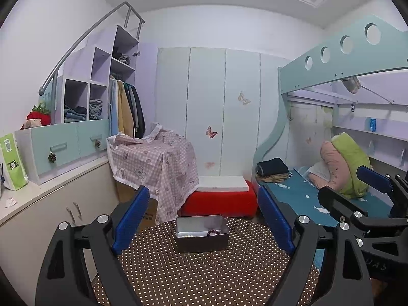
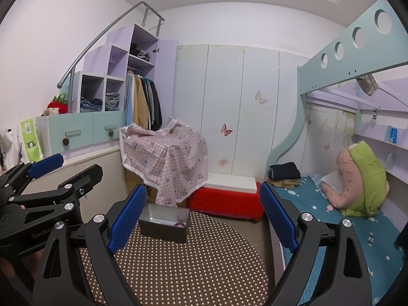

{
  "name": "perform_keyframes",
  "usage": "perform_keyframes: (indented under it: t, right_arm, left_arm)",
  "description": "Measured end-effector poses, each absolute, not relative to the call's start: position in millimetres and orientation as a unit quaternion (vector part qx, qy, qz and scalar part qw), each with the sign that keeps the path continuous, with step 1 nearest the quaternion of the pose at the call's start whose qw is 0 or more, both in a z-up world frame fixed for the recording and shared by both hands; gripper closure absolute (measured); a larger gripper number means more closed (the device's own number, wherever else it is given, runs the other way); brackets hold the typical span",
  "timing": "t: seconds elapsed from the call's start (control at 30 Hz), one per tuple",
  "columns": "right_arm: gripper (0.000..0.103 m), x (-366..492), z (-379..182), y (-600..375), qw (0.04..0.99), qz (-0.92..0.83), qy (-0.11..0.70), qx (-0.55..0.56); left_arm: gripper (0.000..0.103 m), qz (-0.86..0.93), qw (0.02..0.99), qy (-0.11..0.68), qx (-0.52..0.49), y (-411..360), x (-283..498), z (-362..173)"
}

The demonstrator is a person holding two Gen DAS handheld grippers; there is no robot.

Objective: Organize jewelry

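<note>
Jewelry [image 1: 213,232] lies in the metal box [image 1: 201,241] near the polka-dot table's [image 1: 204,275] far edge, both grippers [image 1: 202,219] [image 2: 202,219] gaping empty, so further sorting means approaching low and slowly over the rim.

A matt metal tin [image 1: 201,239] sits on a dotted cloth-covered table [image 1: 204,275]; blue tool pads [image 2: 127,221] look rough-textured.

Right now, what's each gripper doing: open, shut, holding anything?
Left gripper: open, holding nothing.
Right gripper: open, holding nothing.
</note>
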State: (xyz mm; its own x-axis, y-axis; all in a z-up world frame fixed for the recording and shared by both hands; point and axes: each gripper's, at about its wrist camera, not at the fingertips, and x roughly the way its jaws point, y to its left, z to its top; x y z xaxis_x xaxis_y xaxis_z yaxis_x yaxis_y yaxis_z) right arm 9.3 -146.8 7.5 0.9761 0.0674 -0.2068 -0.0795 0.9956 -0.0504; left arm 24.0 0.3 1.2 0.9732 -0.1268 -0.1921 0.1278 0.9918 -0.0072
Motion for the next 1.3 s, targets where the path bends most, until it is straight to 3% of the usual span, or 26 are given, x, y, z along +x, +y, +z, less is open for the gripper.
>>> perform_keyframes:
  t: [1.3]
  right_arm:
    - [0.016, 14.1, 3.2, -141.0, 0.993, 0.039, 0.111, -0.027]
  left_arm:
    - [0.018, -0.049, 0.994, 0.096, 0.015, -1.7, 23.7, -4.5]
